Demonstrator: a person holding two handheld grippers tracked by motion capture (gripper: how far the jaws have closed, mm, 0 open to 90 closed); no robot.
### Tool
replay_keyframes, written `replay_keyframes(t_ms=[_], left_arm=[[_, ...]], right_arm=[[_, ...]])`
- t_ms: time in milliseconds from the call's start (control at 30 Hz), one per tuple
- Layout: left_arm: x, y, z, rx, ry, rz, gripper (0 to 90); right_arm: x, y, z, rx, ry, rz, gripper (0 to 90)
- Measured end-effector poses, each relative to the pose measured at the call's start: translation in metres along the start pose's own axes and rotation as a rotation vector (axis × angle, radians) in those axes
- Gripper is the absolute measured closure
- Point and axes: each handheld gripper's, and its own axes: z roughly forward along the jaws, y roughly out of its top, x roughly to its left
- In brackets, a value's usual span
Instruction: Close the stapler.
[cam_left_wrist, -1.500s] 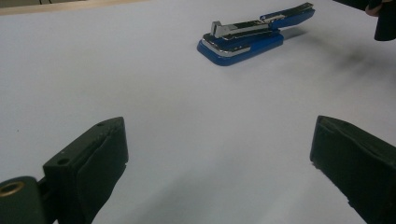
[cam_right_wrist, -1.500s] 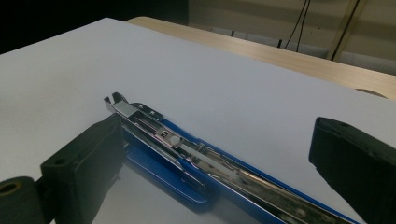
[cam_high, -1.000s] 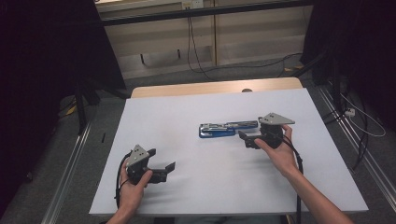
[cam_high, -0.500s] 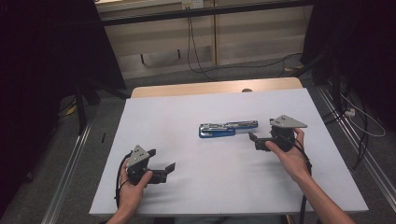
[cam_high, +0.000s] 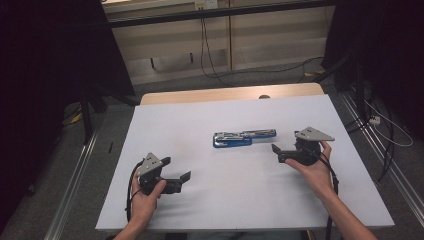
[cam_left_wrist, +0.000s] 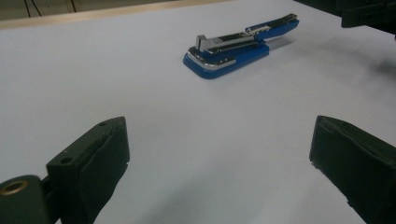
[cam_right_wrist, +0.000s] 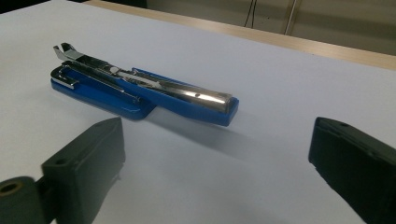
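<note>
The blue stapler (cam_high: 244, 138) lies swung open near the middle of the white table (cam_high: 240, 200), its chrome magazine (cam_right_wrist: 154, 84) laid bare along the top. We judge it rigid and fairly light, but hinged — lift one half and the other may flop — and the polished metal looks slippery. We would take it across the blue plastic sides, near the hinge where base and arm overlap. Our right gripper (cam_high: 278, 153) sits just beside its right end, jaws spread wide and holding nothing. Our left gripper (cam_high: 184, 181) rests well apart at the near left, likewise spread and unloaded.
</note>
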Motion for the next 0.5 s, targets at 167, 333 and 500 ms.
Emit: replay_keyframes(t_ms=[167, 333, 500], left_arm=[[-0.006, 0.006, 0.002, -0.025, 0.021, 0.05, 4.8], [-0.005, 0.011, 0.018, -0.017, 0.014, 0.036, 4.6], [0.0, 0.008, 0.031, 0.032, 0.008, 0.025, 6.8]], right_arm=[[0.004, -0.002, -0.003, -0.027, 0.015, -0.006, 15.8], [0.005, -0.003, 0.001, -0.01, 0.029, -0.024, 25.8], [0.006, -0.004, 0.004, 0.022, 0.068, -0.012, 33.9]])
